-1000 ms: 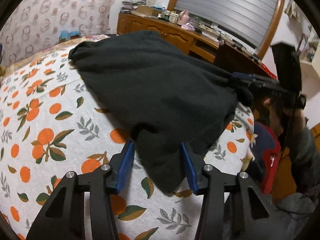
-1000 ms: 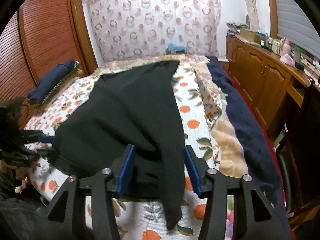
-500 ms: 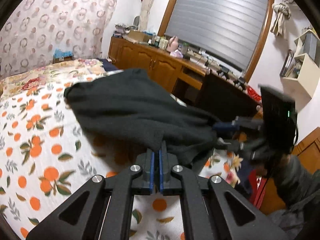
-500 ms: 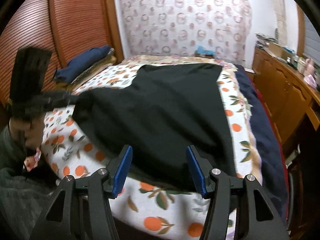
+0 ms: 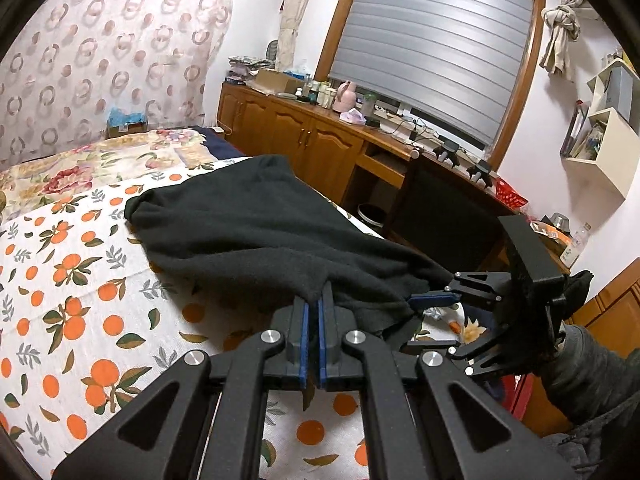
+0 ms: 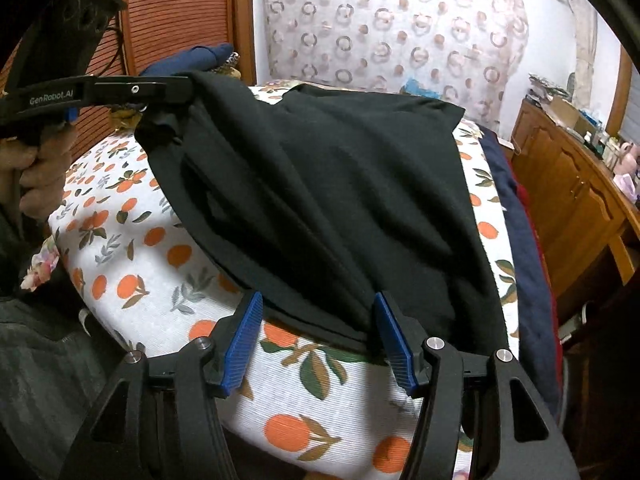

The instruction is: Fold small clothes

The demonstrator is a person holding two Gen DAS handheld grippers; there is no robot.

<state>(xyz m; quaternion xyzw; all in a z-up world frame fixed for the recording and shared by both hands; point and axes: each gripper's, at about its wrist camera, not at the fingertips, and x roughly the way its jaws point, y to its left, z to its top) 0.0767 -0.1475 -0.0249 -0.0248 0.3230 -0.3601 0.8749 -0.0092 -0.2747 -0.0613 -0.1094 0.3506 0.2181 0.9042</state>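
A black garment (image 5: 248, 232) lies spread on the orange-print bedspread (image 5: 80, 300). My left gripper (image 5: 314, 300) is shut on one near corner of it and holds that corner off the bed. In the right wrist view the same gripper (image 6: 188, 88) is at upper left, and the black garment (image 6: 340, 184) slopes down from it. My right gripper (image 6: 318, 300) is open at the garment's other near edge. The cloth's hem lies between its blue pads (image 6: 244, 336), which do not press on it. From the left wrist view the right gripper (image 5: 424, 322) sits low at the cloth's right corner.
Wooden cabinets (image 5: 304, 148) with clutter on top line the wall by the bed. A dark chair (image 5: 444, 216) stands near the bed's corner. A navy blanket (image 6: 520, 240) runs along the bed's right side. Folded navy cloth (image 6: 188, 60) lies by the slatted wardrobe (image 6: 172, 12).
My left gripper closed on the garment's corner and lifted it off the bed. My right gripper shifted along the near edge, sank lower and rolled, staying open.
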